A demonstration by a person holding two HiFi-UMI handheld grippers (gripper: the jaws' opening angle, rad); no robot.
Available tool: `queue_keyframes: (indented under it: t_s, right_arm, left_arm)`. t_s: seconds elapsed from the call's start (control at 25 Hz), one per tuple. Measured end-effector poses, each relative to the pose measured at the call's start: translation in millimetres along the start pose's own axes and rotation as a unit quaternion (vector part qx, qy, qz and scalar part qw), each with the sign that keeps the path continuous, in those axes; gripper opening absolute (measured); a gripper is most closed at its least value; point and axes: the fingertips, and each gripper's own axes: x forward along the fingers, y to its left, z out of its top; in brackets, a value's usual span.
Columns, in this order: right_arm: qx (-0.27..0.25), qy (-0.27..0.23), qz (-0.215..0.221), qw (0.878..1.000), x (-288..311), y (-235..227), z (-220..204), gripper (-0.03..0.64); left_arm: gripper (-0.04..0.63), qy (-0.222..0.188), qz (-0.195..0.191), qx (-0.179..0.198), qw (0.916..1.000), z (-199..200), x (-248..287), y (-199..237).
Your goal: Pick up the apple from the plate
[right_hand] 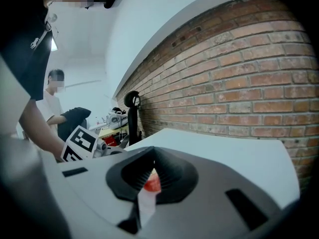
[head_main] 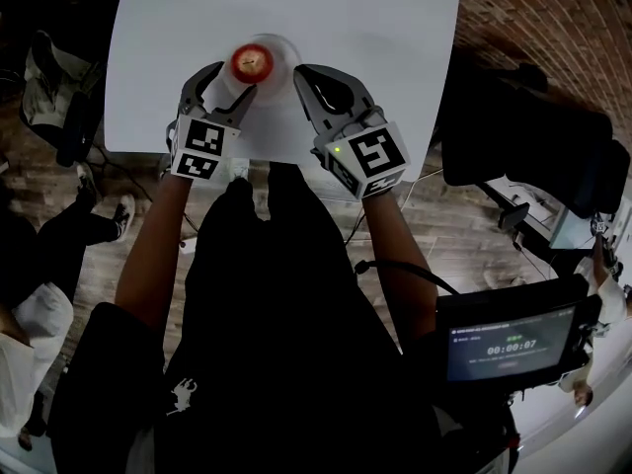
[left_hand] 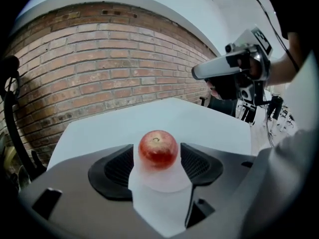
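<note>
A red apple sits on a small white plate near the front edge of a white table. My left gripper is just in front of the plate, open. In the left gripper view the apple lies between its two black pads, with thin gaps on both sides and the plate under it. My right gripper hovers right of the plate, its jaws together at the tips. Through the slit below them in the right gripper view a sliver of the apple shows.
A brick wall runs behind the table. A dark chair stands at the right, and a black case with a lit screen is at the lower right. A seated person's legs are to the left. The table's front edge lies under both grippers.
</note>
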Motion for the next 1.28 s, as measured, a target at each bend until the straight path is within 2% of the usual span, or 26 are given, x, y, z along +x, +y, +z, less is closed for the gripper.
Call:
queue_keyframes:
  t_s: [0.16,0.56,0.8,1.28]
  right_arm:
    - [-0.007,-0.005,0.004,1.0,1.0,1.3,1.6,0.003]
    - [-0.001,-0.004,-0.003,1.0,-2.5,-1.9,-1.5,0.003]
    - [-0.001,0.0,-0.004,1.0,-6.6,-3.7,-4.0,0.003]
    - [0.003,0.005,-0.001,1.0,-9.9,-0.9,-6.6,0.003]
  left_arm:
    - [0.339,0.015,0.004,0.014,0.9998,-9.8,4.3,0.9]
    - [0.416,0.034,0.016,0.026,0.999,-20.1,13.6,6.0]
    - [0.42,0.046,0.011,0.047,0.9978,-25.8,23.6,-0.7]
    - [0.419,0.041,0.03,0.041,0.9978,-23.4,29.3,5.1]
